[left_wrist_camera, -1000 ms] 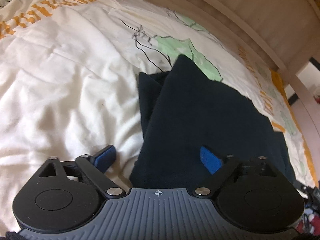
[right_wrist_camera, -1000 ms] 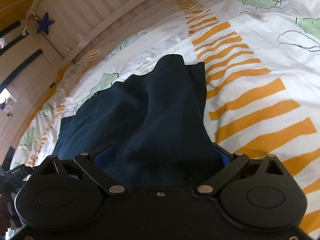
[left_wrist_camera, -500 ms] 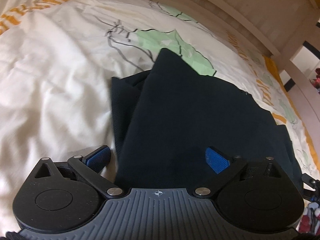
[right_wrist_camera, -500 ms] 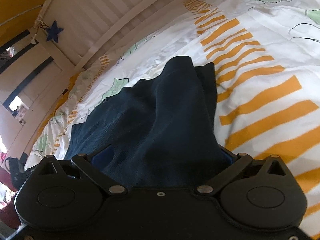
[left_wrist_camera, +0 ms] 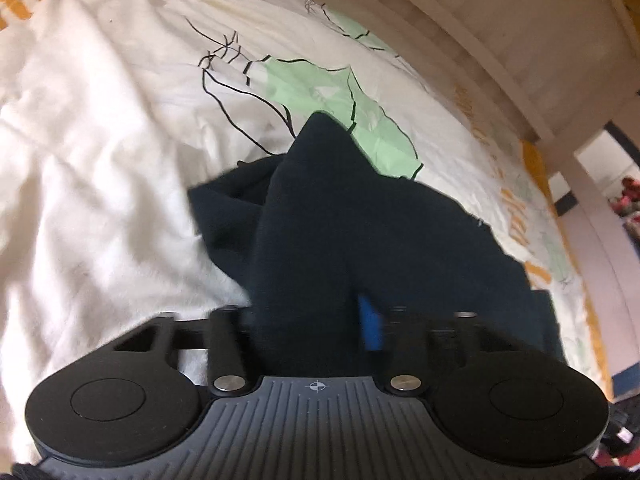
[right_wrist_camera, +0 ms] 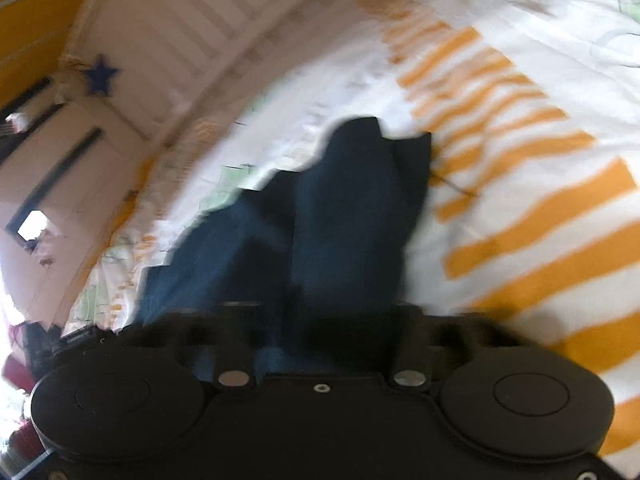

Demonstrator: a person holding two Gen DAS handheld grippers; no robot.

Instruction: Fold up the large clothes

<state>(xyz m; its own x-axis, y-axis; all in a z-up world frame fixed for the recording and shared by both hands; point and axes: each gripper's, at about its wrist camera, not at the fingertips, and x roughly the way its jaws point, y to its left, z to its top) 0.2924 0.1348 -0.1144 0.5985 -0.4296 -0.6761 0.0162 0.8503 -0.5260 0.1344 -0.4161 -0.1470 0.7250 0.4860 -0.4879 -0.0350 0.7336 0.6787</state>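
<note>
A dark navy garment (left_wrist_camera: pixel 360 240) lies on a bed with a white, orange and green patterned duvet (left_wrist_camera: pixel 100 140). My left gripper (left_wrist_camera: pixel 312 316) is shut on a bunched fold of the navy garment; one blue pad (left_wrist_camera: pixel 370 326) shows at the cloth's right side. In the right wrist view the same navy garment (right_wrist_camera: pixel 344 220) runs up from between the fingers. My right gripper (right_wrist_camera: pixel 320 320) is shut on the navy garment, its pads hidden by cloth. That view is blurred by motion.
A pale wooden slatted bed frame (left_wrist_camera: pixel 500 32) runs along the far side of the bed. A dark blue star (right_wrist_camera: pixel 100 76) hangs on the bed post. Orange stripes of the duvet (right_wrist_camera: pixel 540 220) lie right of the garment. Room furniture shows at the left (right_wrist_camera: pixel 48 160).
My left gripper has closed from wide open onto a fold of the garment. My right gripper's fingers have drawn in on the cloth, and its view has swung and blurred.
</note>
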